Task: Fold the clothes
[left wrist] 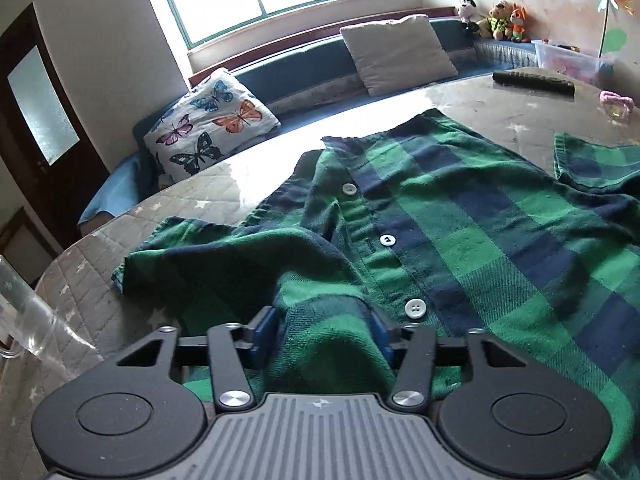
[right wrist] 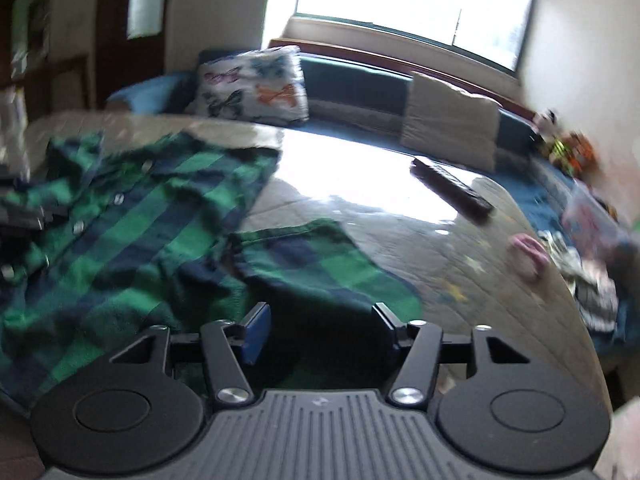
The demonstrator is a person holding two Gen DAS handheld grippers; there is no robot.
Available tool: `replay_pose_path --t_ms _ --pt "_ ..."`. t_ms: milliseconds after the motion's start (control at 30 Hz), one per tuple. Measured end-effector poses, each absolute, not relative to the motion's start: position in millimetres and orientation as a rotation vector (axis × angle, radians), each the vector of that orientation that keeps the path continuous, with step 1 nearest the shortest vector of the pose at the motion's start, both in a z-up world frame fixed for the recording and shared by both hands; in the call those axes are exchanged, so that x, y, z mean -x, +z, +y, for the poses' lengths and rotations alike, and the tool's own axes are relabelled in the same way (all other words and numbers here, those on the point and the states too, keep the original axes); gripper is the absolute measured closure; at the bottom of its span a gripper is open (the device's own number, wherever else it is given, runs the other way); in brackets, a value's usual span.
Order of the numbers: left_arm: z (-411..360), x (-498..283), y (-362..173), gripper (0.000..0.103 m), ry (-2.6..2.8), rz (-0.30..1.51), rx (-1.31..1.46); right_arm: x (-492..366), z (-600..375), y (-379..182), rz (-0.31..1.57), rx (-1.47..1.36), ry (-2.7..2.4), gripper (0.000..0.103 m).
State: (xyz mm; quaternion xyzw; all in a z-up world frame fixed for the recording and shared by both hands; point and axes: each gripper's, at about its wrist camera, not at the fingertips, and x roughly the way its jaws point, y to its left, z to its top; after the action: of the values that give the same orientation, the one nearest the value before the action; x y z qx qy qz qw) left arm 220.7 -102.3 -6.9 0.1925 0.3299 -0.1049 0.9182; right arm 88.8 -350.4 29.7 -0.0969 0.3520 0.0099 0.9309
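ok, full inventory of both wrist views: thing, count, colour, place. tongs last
plaid shirt: 1, green and navy, buttoned, spread on table
table: 1, grey quilted star cover under glossy sheet
remote: 1, black, far side of table
pink item: 1, pink, table's right edge, too small to identify
butterfly cushion: 1, white with coloured butterflies, on bench
plain cushion: 1, beige, on bench under window
bench: 1, blue, beyond table
plush toys: 3, mixed colours, bench's far corner
plastic box: 1, clear, right of bench
door: 1, dark wood, left wall
left tongs: 1, black with blue pads, closed on shirt fold
right tongs: 1, black, open above sleeve
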Motion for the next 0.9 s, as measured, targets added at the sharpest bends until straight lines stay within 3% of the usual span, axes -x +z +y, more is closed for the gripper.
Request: replay_pose_path --t_ms 167,267,667,900 --pt "-85 -212 6 0.079 -0.200 0.653 -0.340 -114 -334 8 0.705 0.365 -0.025 0.045" --pt "-68 -205 13 0.086 -0.179 0.649 -0.287 -122 -347 10 0.697 0.330 -0.077 0.048" --pt "15 -157 31 0.091 -0.014 0.661 -0.060 -114 -432 12 0.747 0.060 -0.360 0.047" --pt "50 -114 19 0.091 0.052 0.730 0.035 -96 -458 11 0.755 -0.033 -0.466 0.041"
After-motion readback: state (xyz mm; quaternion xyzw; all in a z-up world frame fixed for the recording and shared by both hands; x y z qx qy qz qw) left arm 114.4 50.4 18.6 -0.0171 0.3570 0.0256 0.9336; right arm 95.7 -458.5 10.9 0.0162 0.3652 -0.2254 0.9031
